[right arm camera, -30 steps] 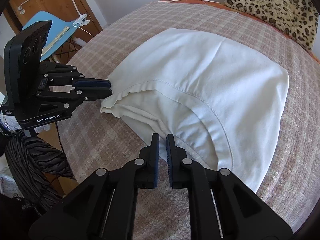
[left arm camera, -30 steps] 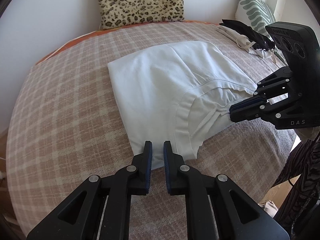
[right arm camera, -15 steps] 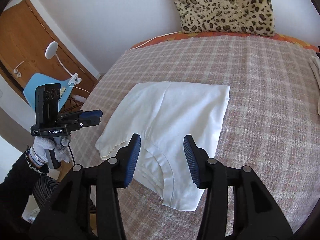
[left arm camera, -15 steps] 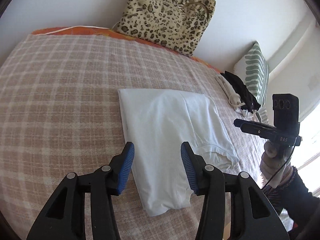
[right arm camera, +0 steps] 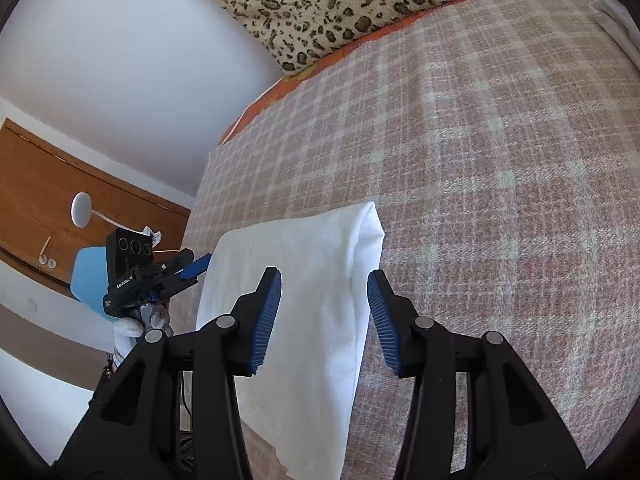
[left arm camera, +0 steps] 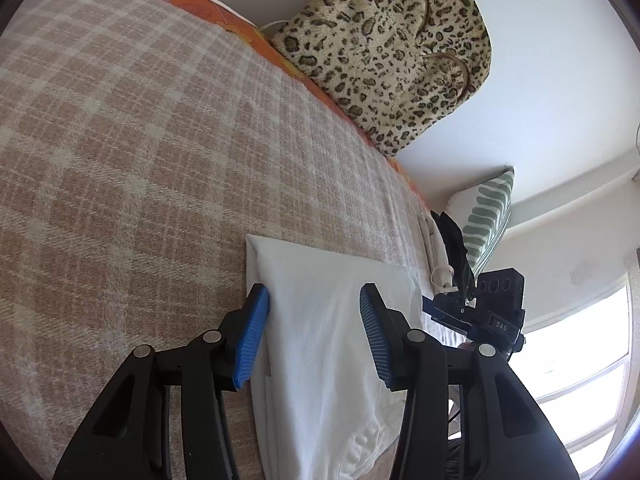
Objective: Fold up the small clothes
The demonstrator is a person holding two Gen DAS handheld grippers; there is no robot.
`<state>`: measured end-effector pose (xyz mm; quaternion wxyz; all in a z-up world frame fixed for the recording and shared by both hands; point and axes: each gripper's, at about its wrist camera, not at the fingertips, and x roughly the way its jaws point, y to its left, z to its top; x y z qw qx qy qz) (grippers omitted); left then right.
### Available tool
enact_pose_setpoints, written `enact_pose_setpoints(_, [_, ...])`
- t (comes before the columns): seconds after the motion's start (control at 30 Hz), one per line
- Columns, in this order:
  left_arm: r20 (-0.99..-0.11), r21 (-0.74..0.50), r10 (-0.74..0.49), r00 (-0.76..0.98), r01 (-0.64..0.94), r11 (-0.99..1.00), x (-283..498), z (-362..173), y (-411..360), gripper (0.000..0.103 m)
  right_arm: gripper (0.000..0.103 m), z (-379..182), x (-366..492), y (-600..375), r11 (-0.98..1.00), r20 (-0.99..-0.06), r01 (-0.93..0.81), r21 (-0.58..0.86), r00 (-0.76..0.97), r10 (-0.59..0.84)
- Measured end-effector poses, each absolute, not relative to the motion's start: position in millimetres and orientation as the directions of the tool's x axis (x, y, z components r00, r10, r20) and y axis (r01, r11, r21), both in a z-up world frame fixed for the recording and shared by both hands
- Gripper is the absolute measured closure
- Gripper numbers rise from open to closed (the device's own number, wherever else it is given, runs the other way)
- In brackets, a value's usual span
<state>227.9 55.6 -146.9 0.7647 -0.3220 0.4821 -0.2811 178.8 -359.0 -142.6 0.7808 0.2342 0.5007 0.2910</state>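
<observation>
My left tongs (left arm camera: 313,334) and right tongs (right arm camera: 325,318) both gape wide, gripping nothing. The folded white cotton garment (left arm camera: 332,344) lies lower centre on the pink-checked bed blanket (left arm camera: 120,160) (looks nearly done); perhaps one fold remains.

white garment's (left arm camera: 328,344) near end perhaps cropped

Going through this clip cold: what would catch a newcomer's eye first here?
First, the folded white garment lying on the pink checked blanket, with the open right gripper and open left gripper over it, gripping nothing. Next, the leopard-print bag against the wall at the bed's far edge.
</observation>
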Motion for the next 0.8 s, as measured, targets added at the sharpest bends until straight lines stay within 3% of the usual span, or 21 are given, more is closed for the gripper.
enact_pose_setpoints(0.13, [-0.549, -0.782, -0.753, 0.363, 0.095, 0.616, 236, -158, 59, 0.059, 0.056, -156, 198, -360, 0.681, -0.624, -0.195, 0.706, 0.285, 0.728])
enact_pose_setpoints(0.3, [-0.501, -0.824, -0.791, 0.352, 0.087, 0.56, 246, -161, 59, 0.059, 0.056, -156, 206, -353, 0.57, -0.525, -0.227, 0.79, 0.232, 0.819])
enact_pose_setpoints(0.4, [-0.513, -0.807, -0.778, 0.363, 0.104, 0.581, 252, -155, 56, 0.059, 0.056, -159, 213, -346, 0.589, -0.543, -0.226, 0.776, 0.235, 0.806])
enact_pose_setpoints(0.47, [-0.517, -0.806, -0.769, 0.375, 0.09, 0.585, 257, -158, 56, 0.064, 0.059, -167, 216, -346, 0.599, -0.553, -0.205, 0.774, 0.243, 0.797])
enact_pose_setpoints(0.63, [-0.525, -0.794, -0.749, 0.404, 0.083, 0.602, 263, -161, 60, 0.067, 0.085, -179, 230, -348, 0.634, -0.581, -0.165, 0.756, 0.279, 0.765])
enact_pose_setpoints(0.8, [-0.583, -0.732, -0.669, 0.46, 0.061, 0.679, 261, -157, 68, 0.067, 0.094, -177, 226, -350, 0.691, -0.628, -0.163, 0.704, 0.31, 0.713])
